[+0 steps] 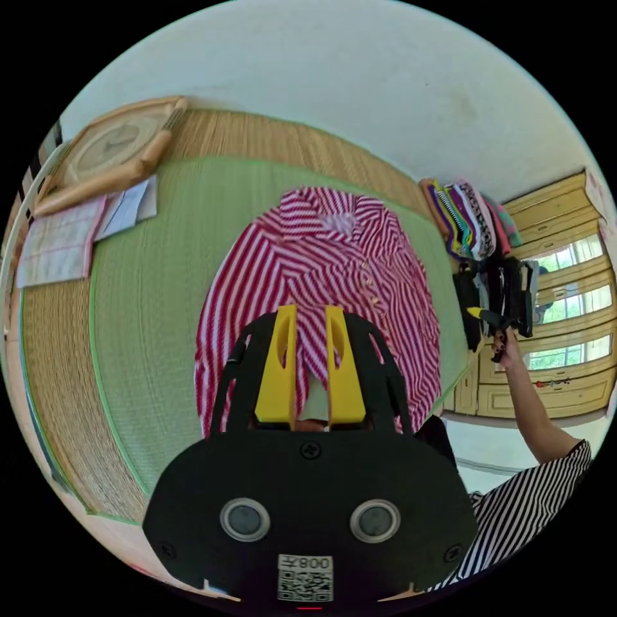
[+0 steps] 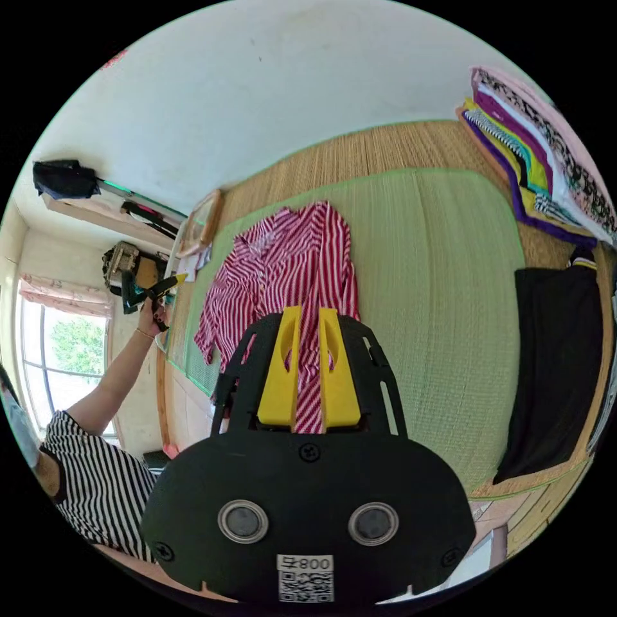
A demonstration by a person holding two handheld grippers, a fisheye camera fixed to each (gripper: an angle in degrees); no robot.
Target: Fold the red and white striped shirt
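Closest to each camera, yellow jaws are seen nearly parallel with a narrow slot between them. On the left gripper (image 1: pixel 310 321) the slot lies over striped cloth near the hem, but whether cloth is pinched or merely passes behind cannot be told. On the right gripper (image 2: pixel 309 324) a strip of striped fabric is seen running down between the jaws, so a grip on it is judged likely, though both jaws pressing cannot be confirmed. Beyond the jaws, the red and white striped shirt (image 1: pixel 334 257) is spread on the green mat (image 1: pixel 160 270), collar at the far end, button placket running down the middle, sleeves drawn in along the sides; in the right gripper view the shirt (image 2: pixel 283 263) is seen lying toward the mat's left edge. The cloth is judged thin, light and limp: no stiffness to hold a shape, so drooping and sliding of layers are expected, and the buttons may snag. Hold is best taken at hem corners or shoulder seams, with a small pinch of both layers. Further off, a stack of folded clothes (image 2: pixel 546 148) and a black garment (image 2: pixel 559 360) are seen past the mat's edge, and a framed clock (image 1: pixel 112 151) lies on the woven matting (image 1: pixel 270 138).
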